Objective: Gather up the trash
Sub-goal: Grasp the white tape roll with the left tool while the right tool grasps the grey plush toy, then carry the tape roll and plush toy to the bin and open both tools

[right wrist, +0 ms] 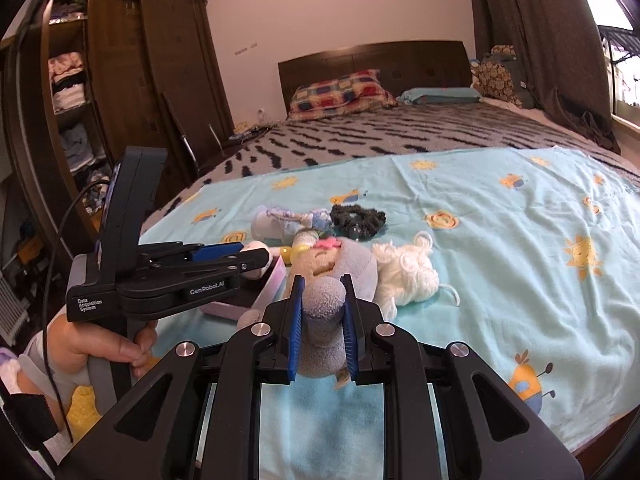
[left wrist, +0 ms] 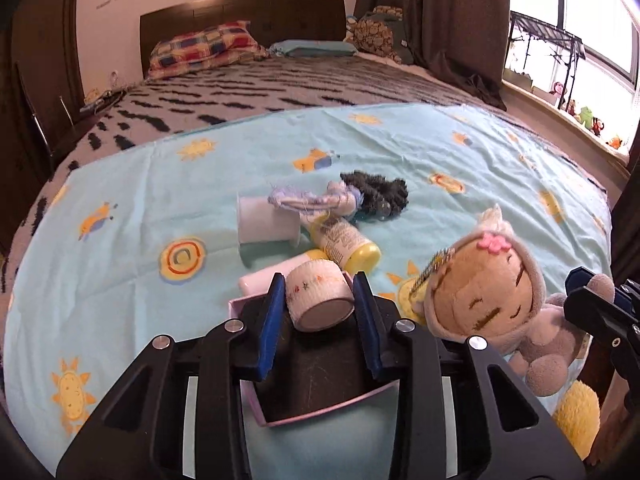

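My left tongs (left wrist: 320,300) pinch the white roll of patterned tape (left wrist: 320,298) over the small pink open box (left wrist: 256,400) to drop it in, while my right tongs (right wrist: 322,320) squeeze the grey plush doll (right wrist: 324,308) on the bed's blue sun-print sheet (right wrist: 500,280), holding it aside.

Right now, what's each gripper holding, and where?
Left hand-held gripper: tape roll, pinched across its sides, above the pink box. Right hand-held gripper: plush doll, clamped by one limb.

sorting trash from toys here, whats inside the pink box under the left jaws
The pink box shows only a dark bare floor. The tape roll, clamped in the left gripper, hangs above it, not inside. The gripper body covers the box's far corners.
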### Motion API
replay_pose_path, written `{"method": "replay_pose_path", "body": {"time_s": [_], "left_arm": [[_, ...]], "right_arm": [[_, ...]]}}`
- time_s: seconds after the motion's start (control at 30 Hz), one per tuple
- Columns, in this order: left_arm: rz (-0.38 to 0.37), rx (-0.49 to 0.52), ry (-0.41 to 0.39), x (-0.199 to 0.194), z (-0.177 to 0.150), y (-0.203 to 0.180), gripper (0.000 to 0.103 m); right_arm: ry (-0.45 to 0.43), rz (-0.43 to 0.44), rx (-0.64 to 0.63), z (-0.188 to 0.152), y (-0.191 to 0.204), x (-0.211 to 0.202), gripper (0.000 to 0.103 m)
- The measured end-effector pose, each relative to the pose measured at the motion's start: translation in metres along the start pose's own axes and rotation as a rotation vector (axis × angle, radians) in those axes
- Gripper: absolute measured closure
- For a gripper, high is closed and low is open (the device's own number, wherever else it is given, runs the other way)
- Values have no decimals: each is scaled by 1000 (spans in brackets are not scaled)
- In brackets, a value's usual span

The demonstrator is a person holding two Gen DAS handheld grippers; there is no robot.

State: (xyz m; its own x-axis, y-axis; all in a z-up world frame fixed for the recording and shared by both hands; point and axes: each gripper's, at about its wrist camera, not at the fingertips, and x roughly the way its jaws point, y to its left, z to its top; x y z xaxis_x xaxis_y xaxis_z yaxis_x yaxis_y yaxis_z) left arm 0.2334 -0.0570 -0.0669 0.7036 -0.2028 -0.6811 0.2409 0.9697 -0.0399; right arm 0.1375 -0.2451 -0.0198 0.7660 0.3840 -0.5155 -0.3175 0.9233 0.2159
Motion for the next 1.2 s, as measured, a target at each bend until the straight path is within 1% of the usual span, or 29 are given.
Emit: {"method": "replay_pose_path", "body": {"time_s": [0.13, 0.27, 0.43, 0.57, 0.7, 0.8, 0.9, 0.97, 1.03, 1.2], "left_arm": [[-10, 1, -48, -32, 6, 0, 70], [-29, -4, -89, -68, 1, -3, 70], [-36, 19, -133, -117, -25, -12, 70], [-69, 31, -131, -146, -56, -19, 70], [-94, 41, -126, -165, -91, -26, 70], [-113, 34, -106, -170, -115, -28, 70], [-141, 13, -64, -168, -141, -31, 70], [-140, 11, -40, -164, -153, -31, 70], [-141, 6, -7, -158, -167, -32, 70], [-157, -22, 73, -144, -195, -33, 70]], "right_arm": [[-39, 5, -18, 7, 9, -19, 85], [-76, 20, -29, 10, 18, -41, 85], [-89, 44, -54, 4, 31, -71, 85], [-72, 67, -59, -10, 36, -91, 85], [-44, 87, -50, -30, 39, -110, 85], [-17, 109, -38, -46, 41, -121, 85], [18, 131, -26, -64, 45, -130, 85], [41, 142, -20, -74, 48, -133, 85], [64, 146, -11, -84, 50, -133, 85], [162, 156, 27, -115, 53, -120, 85]]}}
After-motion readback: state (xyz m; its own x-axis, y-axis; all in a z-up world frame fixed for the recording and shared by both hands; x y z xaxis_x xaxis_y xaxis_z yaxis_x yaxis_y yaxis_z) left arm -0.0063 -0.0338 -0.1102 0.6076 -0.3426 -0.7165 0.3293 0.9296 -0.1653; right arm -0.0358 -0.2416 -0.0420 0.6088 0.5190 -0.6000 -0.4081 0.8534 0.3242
